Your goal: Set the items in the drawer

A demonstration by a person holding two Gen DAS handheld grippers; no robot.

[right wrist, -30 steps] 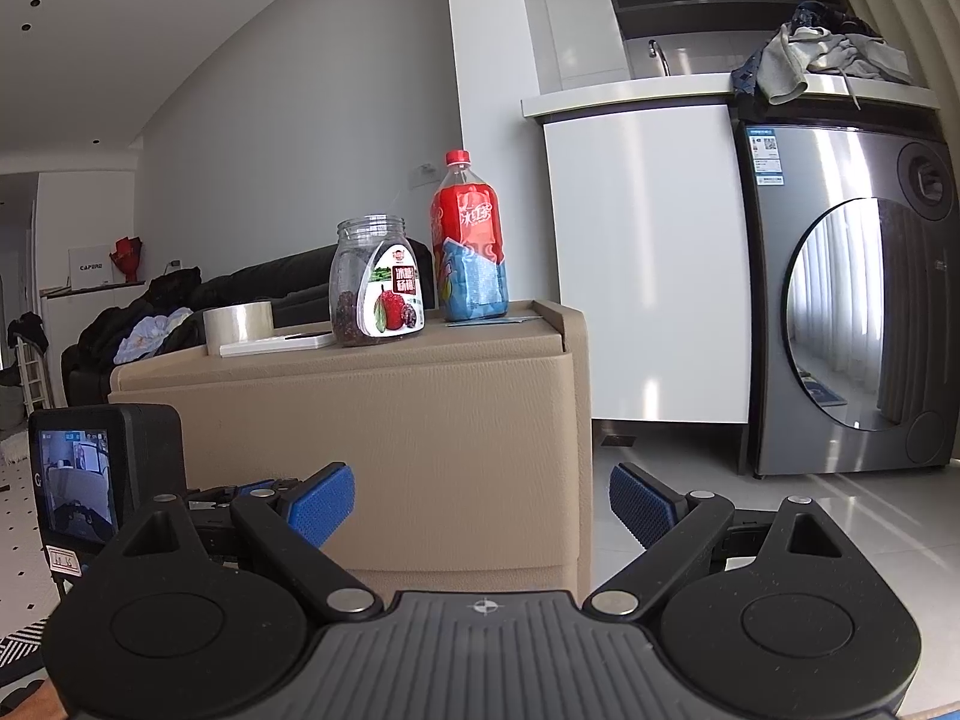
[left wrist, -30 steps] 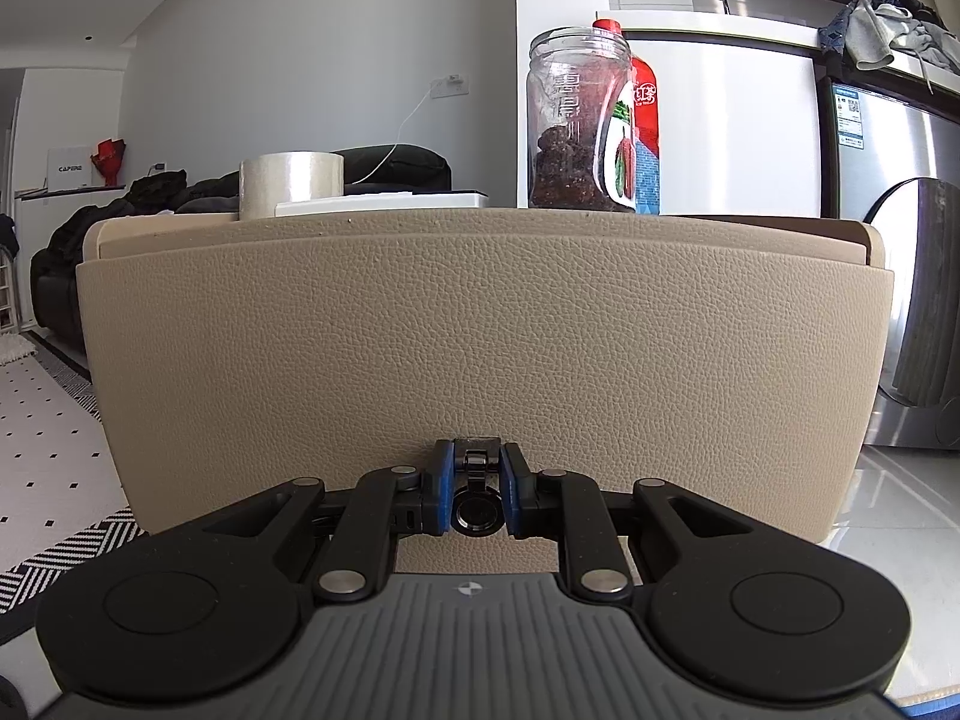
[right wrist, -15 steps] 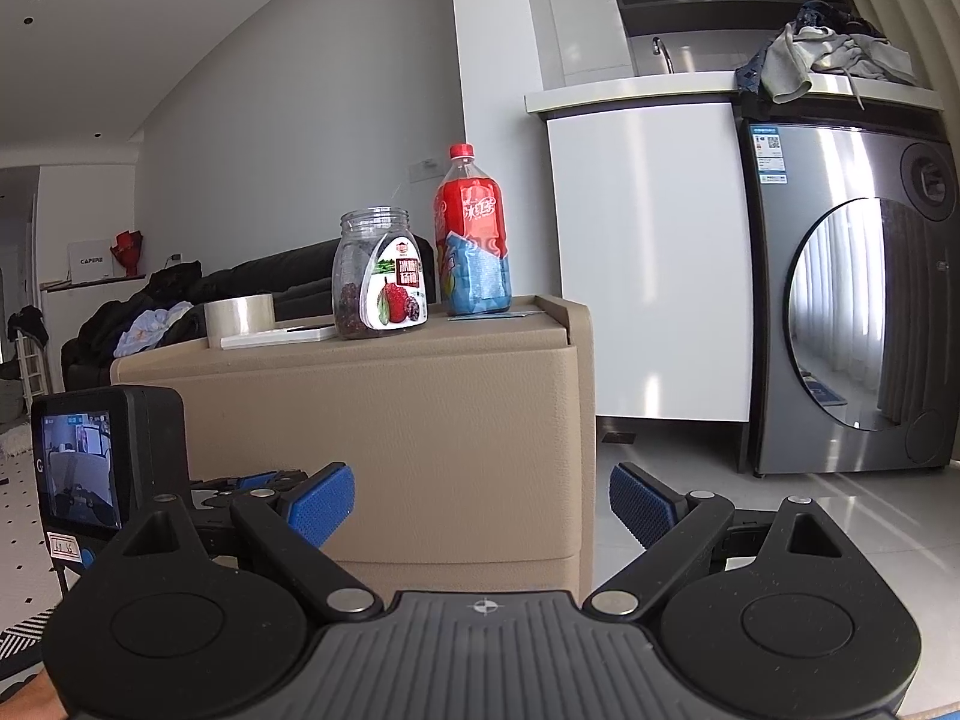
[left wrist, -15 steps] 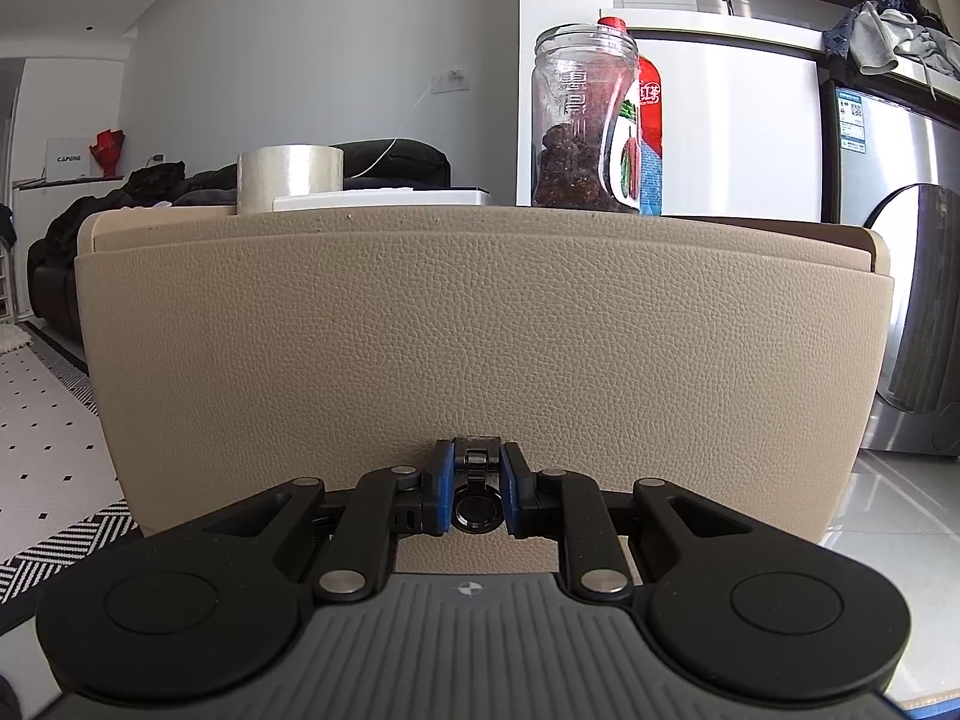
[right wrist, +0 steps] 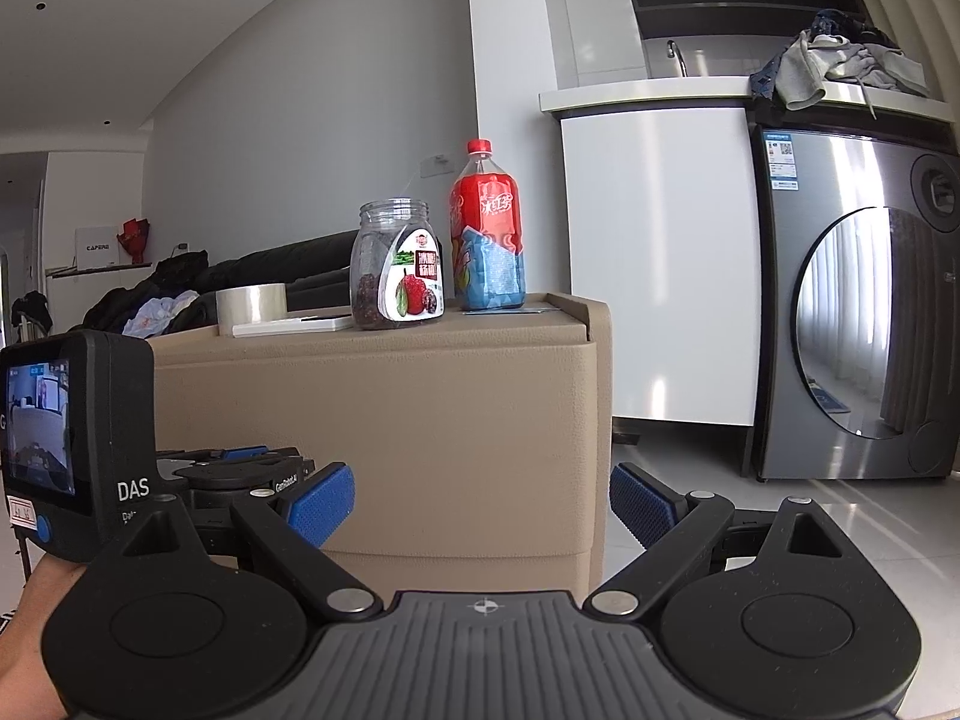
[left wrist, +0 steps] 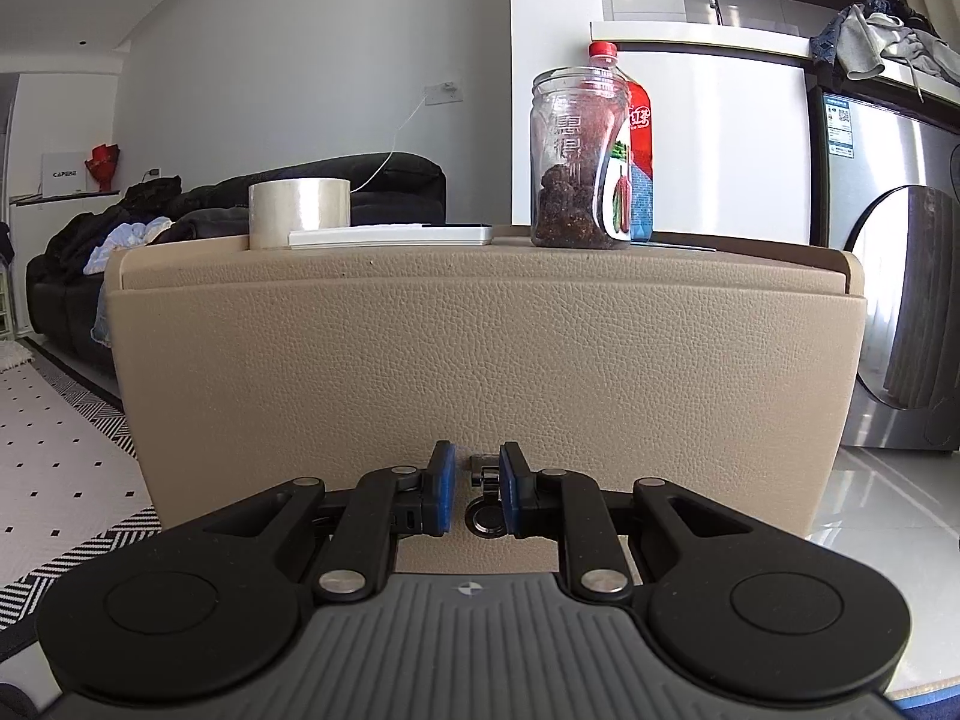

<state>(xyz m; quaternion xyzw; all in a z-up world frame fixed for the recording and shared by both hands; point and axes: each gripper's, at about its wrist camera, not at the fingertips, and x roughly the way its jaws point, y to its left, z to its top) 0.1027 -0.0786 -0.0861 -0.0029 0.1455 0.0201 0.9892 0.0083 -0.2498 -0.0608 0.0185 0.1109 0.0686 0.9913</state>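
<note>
Drawer front of tan textured leatherette (left wrist: 480,372) looks stiff; hold its small black ring pull (left wrist: 487,504) at the bottom edge. Left gripper (left wrist: 474,495) brackets it, slightly parted; right gripper (right wrist: 480,501) gapes empty.

The right gripper (right wrist: 480,507) is wide open in front of the tan cabinet (right wrist: 420,420). On the cabinet's top stand a tape roll (right wrist: 251,307) near the left edge, a jar (right wrist: 397,267), and a red bottle (right wrist: 489,228) near the right edge.

Grey walls (right wrist: 288,138), a glossy pale floor (right wrist: 780,528), a dark sofa (left wrist: 360,180) (heaped with clothes) and a steel washing machine (right wrist: 852,324) beside white cabinets (right wrist: 654,252).
</note>
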